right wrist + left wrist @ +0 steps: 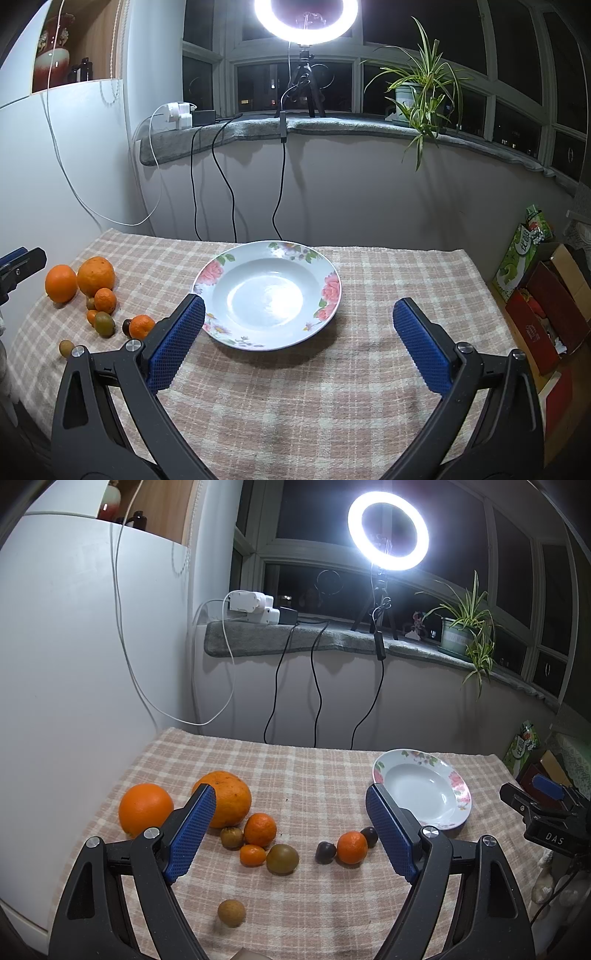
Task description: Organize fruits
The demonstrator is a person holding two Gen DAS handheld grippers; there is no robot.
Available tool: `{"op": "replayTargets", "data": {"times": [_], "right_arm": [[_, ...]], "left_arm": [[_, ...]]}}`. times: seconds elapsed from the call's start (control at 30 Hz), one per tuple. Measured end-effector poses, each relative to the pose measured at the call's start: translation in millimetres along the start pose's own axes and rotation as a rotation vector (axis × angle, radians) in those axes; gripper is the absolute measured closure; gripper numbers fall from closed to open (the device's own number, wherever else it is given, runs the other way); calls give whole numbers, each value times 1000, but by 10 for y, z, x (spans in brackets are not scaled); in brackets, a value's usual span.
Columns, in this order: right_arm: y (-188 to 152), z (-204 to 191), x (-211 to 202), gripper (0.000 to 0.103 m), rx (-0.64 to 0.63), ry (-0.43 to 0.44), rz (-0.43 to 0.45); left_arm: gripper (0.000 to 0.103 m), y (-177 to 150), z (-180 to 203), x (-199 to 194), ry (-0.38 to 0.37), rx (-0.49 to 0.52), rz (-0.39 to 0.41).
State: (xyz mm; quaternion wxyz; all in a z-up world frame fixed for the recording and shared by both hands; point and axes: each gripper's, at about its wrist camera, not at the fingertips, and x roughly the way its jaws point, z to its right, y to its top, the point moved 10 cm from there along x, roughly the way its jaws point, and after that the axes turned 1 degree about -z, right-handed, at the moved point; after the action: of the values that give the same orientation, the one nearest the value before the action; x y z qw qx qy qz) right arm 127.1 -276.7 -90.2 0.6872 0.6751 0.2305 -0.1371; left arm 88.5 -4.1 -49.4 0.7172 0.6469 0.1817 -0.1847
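Two big oranges lie at the left of the checked cloth, with small tangerines, a green-brown kiwi, dark chestnuts and a lone brown fruit nearer me. My left gripper hovers open over this cluster, nothing between its blue pads. The floral plate sits empty mid-table. My right gripper stands open just in front of the plate. In the right wrist view the fruit pile lies at the far left.
A grey wall with hanging cables backs the table. The sill holds a ring light, chargers and a potted plant. A white cabinet stands left. Boxes sit beyond the table's right edge.
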Motion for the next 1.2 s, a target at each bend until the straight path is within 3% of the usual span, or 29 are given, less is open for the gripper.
{"op": "replayTargets", "data": {"times": [0.63, 0.93, 1.2], "right_arm": [[-16, -86, 69, 0, -19, 21, -16], [41, -325, 166, 0, -61, 78, -33], [113, -738, 324, 0, -125, 197, -71]], "left_arm": [[20, -31, -30, 23, 5, -12, -4], [20, -124, -296, 69, 29, -70, -28], [20, -233, -657, 96, 56, -139, -56]]}}
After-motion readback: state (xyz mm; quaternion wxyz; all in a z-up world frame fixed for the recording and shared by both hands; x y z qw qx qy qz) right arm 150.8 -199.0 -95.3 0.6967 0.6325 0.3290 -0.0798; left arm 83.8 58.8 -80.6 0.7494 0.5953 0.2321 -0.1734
